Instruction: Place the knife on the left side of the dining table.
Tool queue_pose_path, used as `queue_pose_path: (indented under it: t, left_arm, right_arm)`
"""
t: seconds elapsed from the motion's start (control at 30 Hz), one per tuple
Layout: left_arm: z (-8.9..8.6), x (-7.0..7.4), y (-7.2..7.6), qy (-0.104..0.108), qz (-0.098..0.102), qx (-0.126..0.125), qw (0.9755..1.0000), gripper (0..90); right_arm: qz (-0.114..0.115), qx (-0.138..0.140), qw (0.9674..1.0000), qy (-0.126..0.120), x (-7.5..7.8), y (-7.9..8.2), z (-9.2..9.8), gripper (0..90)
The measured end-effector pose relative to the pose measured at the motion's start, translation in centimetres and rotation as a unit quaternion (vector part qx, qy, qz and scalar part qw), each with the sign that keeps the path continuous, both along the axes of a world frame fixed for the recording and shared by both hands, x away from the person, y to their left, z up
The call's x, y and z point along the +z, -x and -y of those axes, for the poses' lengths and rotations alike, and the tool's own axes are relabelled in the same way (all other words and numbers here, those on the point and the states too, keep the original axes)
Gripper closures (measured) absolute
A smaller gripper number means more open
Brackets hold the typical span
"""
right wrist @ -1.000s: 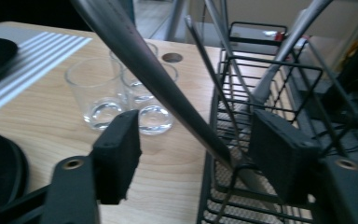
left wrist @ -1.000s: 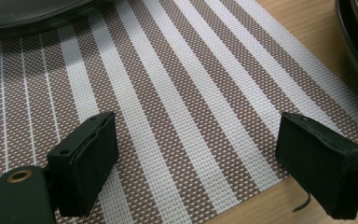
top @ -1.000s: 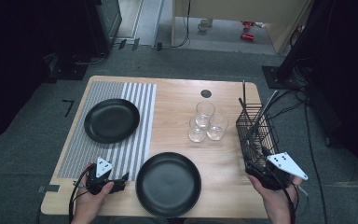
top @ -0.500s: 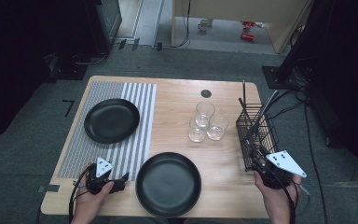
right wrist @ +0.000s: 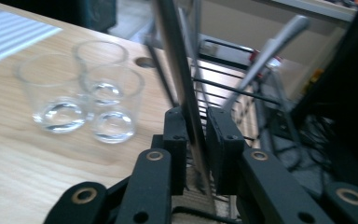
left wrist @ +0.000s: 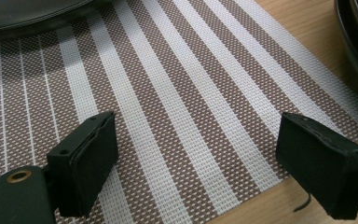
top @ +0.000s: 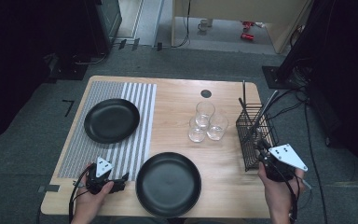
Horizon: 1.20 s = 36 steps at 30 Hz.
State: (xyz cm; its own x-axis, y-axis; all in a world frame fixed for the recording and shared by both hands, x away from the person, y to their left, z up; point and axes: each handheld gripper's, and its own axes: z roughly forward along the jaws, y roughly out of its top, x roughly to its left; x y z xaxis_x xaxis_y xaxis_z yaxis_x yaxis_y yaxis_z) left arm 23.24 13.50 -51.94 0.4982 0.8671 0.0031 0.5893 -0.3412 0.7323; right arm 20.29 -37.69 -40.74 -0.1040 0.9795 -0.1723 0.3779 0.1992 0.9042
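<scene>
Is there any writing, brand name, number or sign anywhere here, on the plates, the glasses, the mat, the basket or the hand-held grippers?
None can be read.
Black plates, glasses, striped mat, wire basket: no words or numbers show on them.
Hand-held grippers, left and right: plain black jaws, no label visible.
Red objects on the far floor: too small and blurred to tell whether they carry print.

Wooden desk, light top, with a round dark grommet near the far edge. Striped woven placemat on the left half, carrying one black plate. Second black plate directly on the wood at the near edge. Three clear glasses clustered right of centre, touching. Black wire cutlery basket at the right edge.
</scene>
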Motion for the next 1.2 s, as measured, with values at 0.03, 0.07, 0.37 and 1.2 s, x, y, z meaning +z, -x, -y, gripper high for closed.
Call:
queue_pose_path:
  t: [0.03,0.07,0.37,1.2]
  left_arm:
    - [0.0,0.0,0.0,0.000,0.000,0.000,1.0000,13.0]
    - [0.0,0.0,0.0,0.000,0.000,0.000,1.0000,13.0]
    - [0.0,0.0,-0.1,0.000,0.000,-0.002,1.0000,12.9]
    - [0.3,0.2,0.0,-0.007,0.000,0.013,0.9999,12.8]
  right_arm:
    - [0.007,-0.005,0.9999,-0.005,0.0,-0.1,0.3,81.8]
    - [0.010,-0.007,0.9999,-0.008,0.0,-0.1,0.5,82.2]
    - [0.023,-0.041,0.9987,-0.020,0.3,-0.6,2.4,85.7]
    - [0.082,-0.025,0.9941,-0.066,5.4,1.0,1.7,85.7]
